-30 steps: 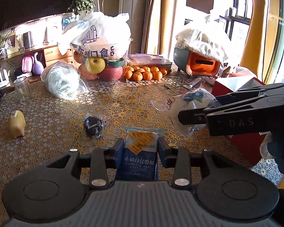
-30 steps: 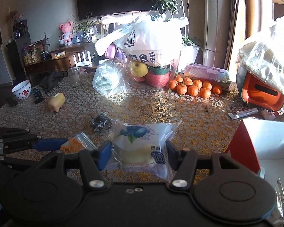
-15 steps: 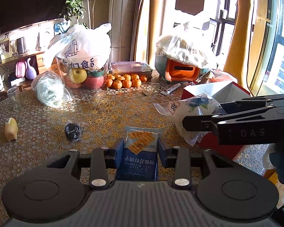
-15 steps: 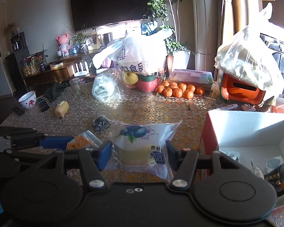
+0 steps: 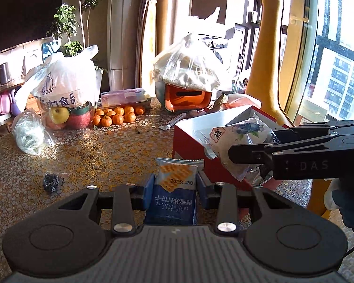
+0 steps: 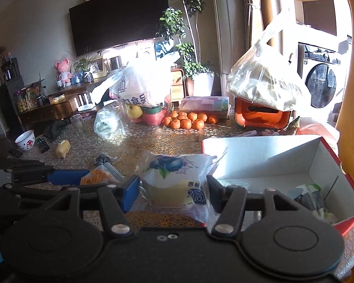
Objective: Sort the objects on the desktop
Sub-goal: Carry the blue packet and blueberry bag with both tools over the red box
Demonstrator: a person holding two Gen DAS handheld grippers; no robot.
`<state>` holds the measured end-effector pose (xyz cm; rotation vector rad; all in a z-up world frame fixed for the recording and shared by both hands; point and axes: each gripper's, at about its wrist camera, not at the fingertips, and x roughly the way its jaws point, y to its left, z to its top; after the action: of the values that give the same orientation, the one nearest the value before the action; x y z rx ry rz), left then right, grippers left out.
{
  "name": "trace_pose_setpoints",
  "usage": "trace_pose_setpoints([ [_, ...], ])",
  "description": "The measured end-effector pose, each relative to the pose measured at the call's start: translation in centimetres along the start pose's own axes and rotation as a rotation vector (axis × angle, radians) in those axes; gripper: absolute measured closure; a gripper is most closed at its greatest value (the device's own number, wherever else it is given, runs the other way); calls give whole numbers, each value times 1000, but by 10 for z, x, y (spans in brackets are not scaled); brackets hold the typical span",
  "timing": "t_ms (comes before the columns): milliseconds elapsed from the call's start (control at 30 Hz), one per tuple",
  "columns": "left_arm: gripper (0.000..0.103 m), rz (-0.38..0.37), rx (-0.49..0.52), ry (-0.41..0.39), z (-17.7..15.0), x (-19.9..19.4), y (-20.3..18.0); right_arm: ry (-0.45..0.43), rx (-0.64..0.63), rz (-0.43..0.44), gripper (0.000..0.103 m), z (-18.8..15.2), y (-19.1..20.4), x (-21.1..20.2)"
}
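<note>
Clenched on the blue biscuit packet (image 5: 172,197), your left gripper (image 5: 173,186) holds it clear of the table, just short of the red box (image 5: 191,141). Its crimped top stands free and could snag the box wall.

From the right wrist, your right gripper (image 6: 173,192) grips the blueberry bread bag (image 6: 174,176) beside the box's near left corner. Loose, slippery film; it may slide out if you tilt early.
</note>
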<state>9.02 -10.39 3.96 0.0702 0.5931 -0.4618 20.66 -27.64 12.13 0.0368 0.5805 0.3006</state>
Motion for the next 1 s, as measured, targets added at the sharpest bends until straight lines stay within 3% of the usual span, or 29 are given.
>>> trace_pose_setpoints([
  [533, 66, -95, 102, 3, 37, 44, -67, -16, 21, -111, 43, 5, -81, -15],
  [1000, 66, -118, 156, 106, 58, 118, -105, 46, 10, -182, 43, 20, -136, 18],
])
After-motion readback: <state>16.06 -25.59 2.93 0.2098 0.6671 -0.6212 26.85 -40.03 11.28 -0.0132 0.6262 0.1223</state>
